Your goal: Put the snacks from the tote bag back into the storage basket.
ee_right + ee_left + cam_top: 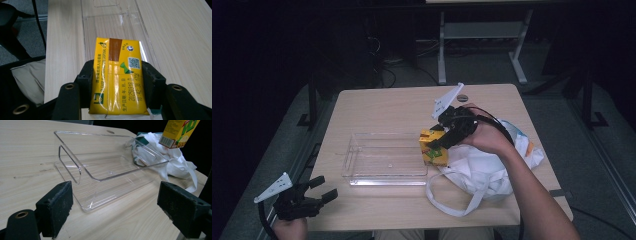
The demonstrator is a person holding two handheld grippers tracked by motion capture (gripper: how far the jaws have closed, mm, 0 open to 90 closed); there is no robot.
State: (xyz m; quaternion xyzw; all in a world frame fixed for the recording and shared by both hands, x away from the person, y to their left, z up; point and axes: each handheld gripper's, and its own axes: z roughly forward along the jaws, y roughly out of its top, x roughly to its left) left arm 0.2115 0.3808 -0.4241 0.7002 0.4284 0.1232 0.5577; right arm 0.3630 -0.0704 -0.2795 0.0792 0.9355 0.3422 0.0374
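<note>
My right gripper (pixel 437 145) is shut on a yellow drink carton (pixel 432 147), held just past the right end of the clear plastic tray (pixel 357 172). In the right gripper view the carton (pixel 117 77) sits squeezed between both jaws, its top end with a brown strip pointing at the tray (pixel 112 22). From the left gripper view the carton (pixel 178 132) hangs in the air above the tray's far end (pixel 150 152). My left gripper (pixel 324 190) is open at the table's near left corner, its pads (pixel 56 207) wide apart with nothing between them.
A white cloth bag (pixel 482 170) with long handles lies crumpled on the table's right side, under my right hand. The wooden table (pixel 387 105) has a small round hole (pixel 462 97) near its far edge. A desk frame stands on the floor beyond.
</note>
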